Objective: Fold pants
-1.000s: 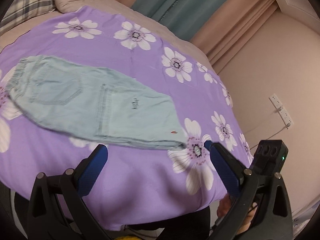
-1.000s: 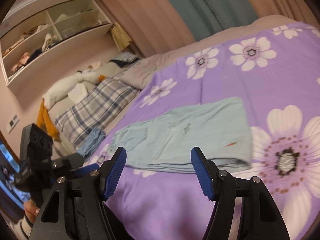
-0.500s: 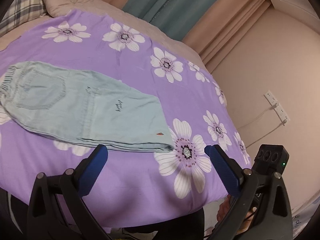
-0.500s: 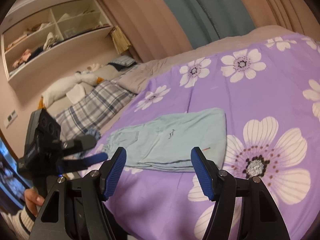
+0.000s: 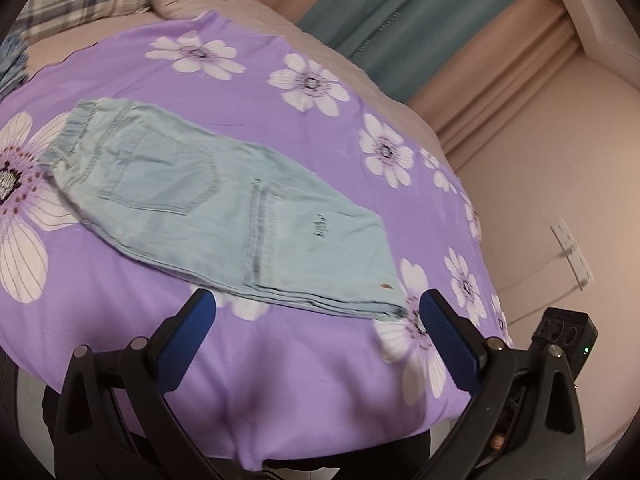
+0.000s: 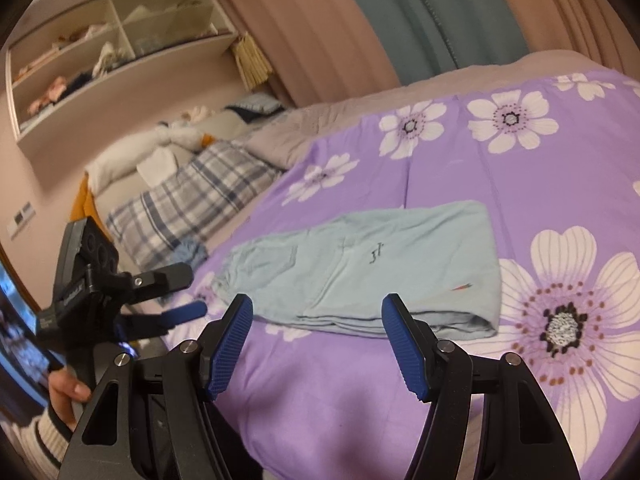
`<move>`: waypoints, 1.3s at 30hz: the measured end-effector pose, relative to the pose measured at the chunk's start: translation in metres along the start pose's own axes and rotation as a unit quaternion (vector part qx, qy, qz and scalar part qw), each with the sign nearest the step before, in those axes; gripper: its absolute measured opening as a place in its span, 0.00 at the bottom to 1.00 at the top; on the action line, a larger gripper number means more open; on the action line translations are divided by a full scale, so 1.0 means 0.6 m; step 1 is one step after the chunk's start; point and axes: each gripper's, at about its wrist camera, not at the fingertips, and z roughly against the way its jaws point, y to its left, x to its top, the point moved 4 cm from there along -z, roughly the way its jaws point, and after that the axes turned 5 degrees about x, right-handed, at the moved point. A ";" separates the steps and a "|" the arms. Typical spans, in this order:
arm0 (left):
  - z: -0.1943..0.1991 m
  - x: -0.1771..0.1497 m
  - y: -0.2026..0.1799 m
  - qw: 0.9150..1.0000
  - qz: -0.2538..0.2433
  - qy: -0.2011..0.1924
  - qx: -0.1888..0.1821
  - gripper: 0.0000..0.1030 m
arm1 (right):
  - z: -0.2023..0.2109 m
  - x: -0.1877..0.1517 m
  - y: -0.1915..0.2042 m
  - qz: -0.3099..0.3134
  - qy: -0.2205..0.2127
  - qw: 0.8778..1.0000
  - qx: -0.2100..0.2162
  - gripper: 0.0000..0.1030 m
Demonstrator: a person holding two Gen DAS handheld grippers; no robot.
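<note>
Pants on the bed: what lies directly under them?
The pants lie flat on the purple flowered bedspread, overlapping white flower prints at their edges. Whatever the fabric covers beneath cannot be seen.

Pale blue denim pants [image 5: 224, 216] lie flat, folded lengthwise, leg hems doubled over, back pocket up.

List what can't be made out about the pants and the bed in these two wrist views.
- pants: the dark mark on the leg is blurred in the left wrist view and too small in the right wrist view to read.
- Underside layers of the pants: hidden by the top layer, both views.
- purple flowered cover: its near edge is hidden behind the open right tool.
- shelf: contents too small and blurred.
</note>
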 end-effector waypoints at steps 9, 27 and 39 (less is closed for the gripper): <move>-0.002 0.059 0.126 0.996 0.087 -0.018 0.020 0.99 | -0.070 0.009 -0.016 -0.029 0.042 0.998 -0.036 0.65; -0.065 0.095 0.262 0.984 0.171 -0.025 0.043 0.99 | -0.261 0.031 -0.024 -0.029 0.132 0.989 -0.055 0.65; -0.082 0.163 0.313 0.966 0.255 -0.044 0.017 0.86 | -0.334 0.082 -0.035 -0.060 0.145 0.986 -0.055 0.65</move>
